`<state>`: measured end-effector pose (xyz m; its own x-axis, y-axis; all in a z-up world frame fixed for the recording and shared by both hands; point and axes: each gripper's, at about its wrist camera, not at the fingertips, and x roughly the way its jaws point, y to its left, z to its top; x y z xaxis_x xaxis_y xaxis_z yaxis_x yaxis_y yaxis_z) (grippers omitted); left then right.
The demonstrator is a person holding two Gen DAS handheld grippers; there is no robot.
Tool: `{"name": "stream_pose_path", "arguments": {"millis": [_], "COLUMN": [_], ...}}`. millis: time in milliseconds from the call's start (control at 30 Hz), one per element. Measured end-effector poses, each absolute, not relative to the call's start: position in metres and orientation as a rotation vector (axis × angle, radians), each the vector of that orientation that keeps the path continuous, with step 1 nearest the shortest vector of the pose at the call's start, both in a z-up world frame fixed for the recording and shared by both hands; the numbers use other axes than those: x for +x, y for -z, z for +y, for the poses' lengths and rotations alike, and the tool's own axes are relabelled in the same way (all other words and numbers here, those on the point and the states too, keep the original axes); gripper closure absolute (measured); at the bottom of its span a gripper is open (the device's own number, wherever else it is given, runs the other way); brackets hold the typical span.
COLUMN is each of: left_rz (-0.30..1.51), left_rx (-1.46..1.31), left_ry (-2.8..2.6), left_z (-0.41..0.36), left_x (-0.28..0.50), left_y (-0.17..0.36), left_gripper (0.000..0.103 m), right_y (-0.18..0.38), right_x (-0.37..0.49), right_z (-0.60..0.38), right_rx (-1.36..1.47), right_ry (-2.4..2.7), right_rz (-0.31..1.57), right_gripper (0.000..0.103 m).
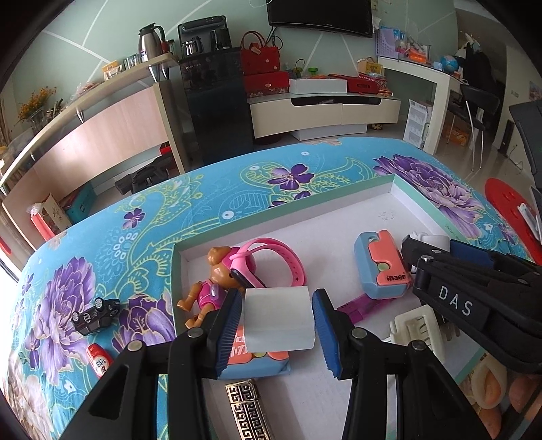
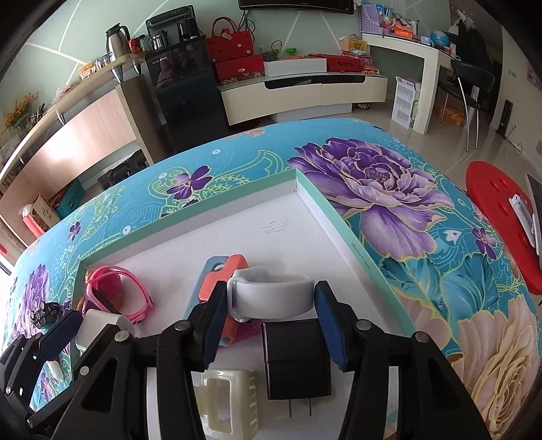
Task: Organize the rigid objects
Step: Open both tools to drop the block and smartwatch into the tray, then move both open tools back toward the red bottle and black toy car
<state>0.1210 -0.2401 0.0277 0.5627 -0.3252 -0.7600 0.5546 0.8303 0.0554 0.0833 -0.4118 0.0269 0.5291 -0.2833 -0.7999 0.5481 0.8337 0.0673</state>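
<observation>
patterned bar (image 1: 249, 411) cut off, charger prongs (image 2: 299, 410) partly hidden

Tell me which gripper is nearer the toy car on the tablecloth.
Left. The left gripper, holding a white block, sits over the near-left end of the tray, just right of the toy car. The right gripper works farther right.

A red stool (image 2: 498, 210) sits at far right; a wall-mounted TV (image 1: 320, 15) hangs top centre, red bags (image 1: 261, 54), perhaps gift boxes, below it.
</observation>
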Motion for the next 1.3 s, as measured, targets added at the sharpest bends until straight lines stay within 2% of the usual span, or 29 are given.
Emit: {"name": "stream_pose_path", "arguments": {"millis": [200, 300, 367, 800, 1067, 1100, 1133, 1200, 1300], "left_rz": [0.813, 0.803, 0.793, 0.792, 0.834, 0.842, 0.850, 0.861, 0.866], "left_rx": [0.287, 0.271, 0.253, 0.131, 0.094, 0.095, 0.097, 0.101, 0.111], "left_ry": [0.521, 0.497, 0.481, 0.227, 0.164, 0.164, 0.164, 0.160, 0.165], "left_z": [-0.230, -0.219, -0.209, -0.121, -0.096, -0.096, -0.096, -0.097, -0.098], "left_x": [0.120, 0.121, 0.122, 0.149, 0.156, 0.157, 0.158, 0.158, 0.159], "left_y": [-0.037, -0.043, -0.048, -0.054, -0.042, -0.040, -0.038, -0.035, -0.033], "left_gripper": [0.053, 0.045, 0.045, 0.044, 0.037, 0.034, 0.027, 0.020, 0.017], "right_y": [-0.038, -0.045, -0.048, -0.048, -0.041, -0.041, -0.040, -0.037, -0.034], "right_x": [0.082, 0.080, 0.080, 0.102, 0.117, 0.118, 0.119, 0.120, 0.122], "right_z": [-0.406, -0.404, -0.402, -0.358, -0.325, -0.323, -0.322, -0.320, -0.319], "right_rx": [0.305, 0.306, 0.305, 0.284, 0.211, 0.207, 0.203, 0.196, 0.191], "right_ry": [0.502, 0.491, 0.489, 0.323, 0.255, 0.252, 0.253, 0.261, 0.266], "right_rz": [0.858, 0.839, 0.830, 0.837, 0.875, 0.878, 0.882, 0.890, 0.900], "right_gripper": [0.049, 0.048, 0.045, 0.045, 0.045, 0.043, 0.037, 0.027, 0.025]}}
